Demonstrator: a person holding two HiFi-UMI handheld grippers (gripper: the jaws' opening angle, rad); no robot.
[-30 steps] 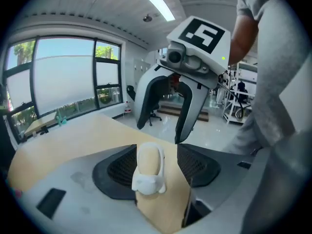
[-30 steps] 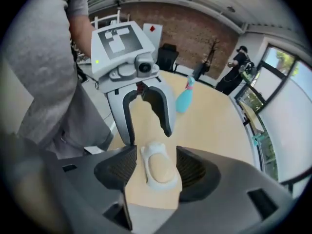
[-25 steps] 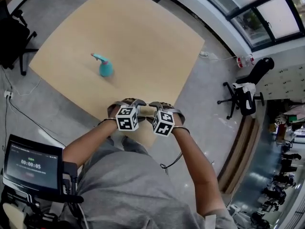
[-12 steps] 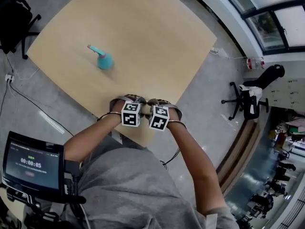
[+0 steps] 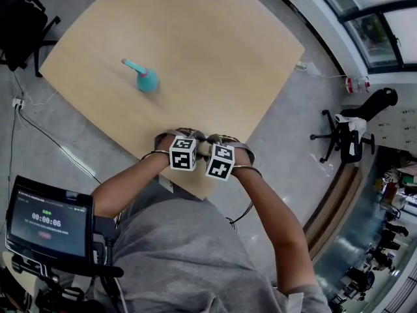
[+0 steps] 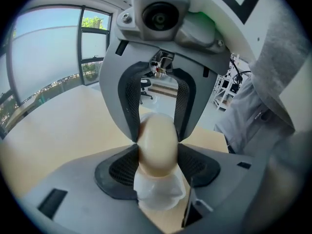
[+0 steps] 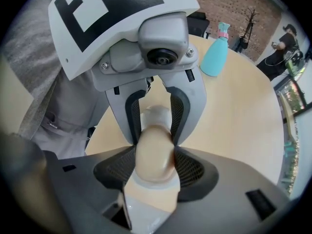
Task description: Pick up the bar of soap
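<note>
A cream bar of soap (image 6: pixel 157 145) (image 7: pixel 155 152) is held between my two grippers, which face each other over the near edge of the wooden table (image 5: pixel 208 51). My left gripper (image 6: pixel 158 167) (image 5: pixel 193 142) has its mesh pads pressed on both sides of the soap. From the opposite end, my right gripper (image 7: pixel 155 167) (image 5: pixel 210 146) grips the same bar. A white piece (image 6: pixel 158 196) (image 7: pixel 146 206) shows just under the soap; what it is I cannot tell. In the head view the soap itself is hidden by the hands and marker cubes.
A teal spray bottle (image 5: pixel 146 78) (image 7: pixel 218 50) stands on the table's far left part. Office chairs (image 5: pixel 348 132) stand on the floor to the right, and a screen (image 5: pixel 45 220) sits at the lower left. The table's near edge runs right under the grippers.
The head view has shifted a little. Both grippers stay together at the near table edge, still on the soap.
</note>
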